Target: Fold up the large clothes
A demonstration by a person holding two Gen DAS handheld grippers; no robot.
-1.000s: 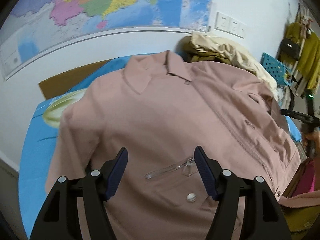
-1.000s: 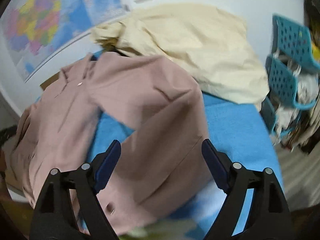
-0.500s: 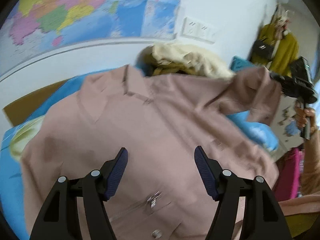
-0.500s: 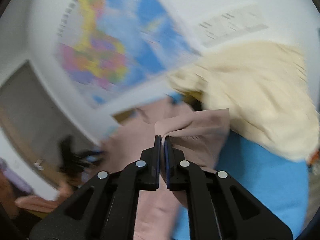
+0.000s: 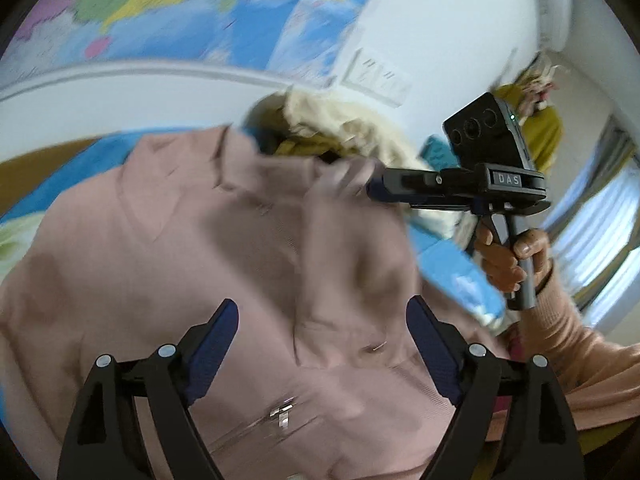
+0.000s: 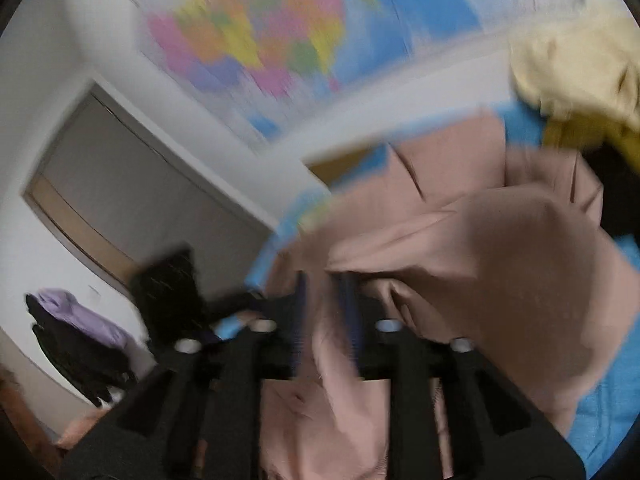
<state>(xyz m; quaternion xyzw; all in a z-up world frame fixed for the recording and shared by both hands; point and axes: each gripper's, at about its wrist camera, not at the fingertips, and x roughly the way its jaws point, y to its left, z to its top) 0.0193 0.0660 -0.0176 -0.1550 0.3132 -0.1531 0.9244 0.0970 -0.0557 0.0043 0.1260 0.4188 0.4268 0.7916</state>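
Where left wrist sees: right hand [image 5: 506, 258].

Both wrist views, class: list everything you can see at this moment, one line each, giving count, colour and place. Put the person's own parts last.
Jacket: one, dusty pink, spread on the bed, one sleeve pulled over its front.
Bed sheet: one, blue, under the jacket.
Cream garment: one, heaped behind the jacket by the wall.
World map: one, multicoloured, on the wall.
Wall switches: one white panel, right of the map.
Mustard garment: one, hanging far right.
Purple garment: one, hanging by the door.
Left gripper: black with blue pads, open above the jacket.
Right gripper: jaws just opening, sleeve fabric between them.
Right hand: on the gripper handle.
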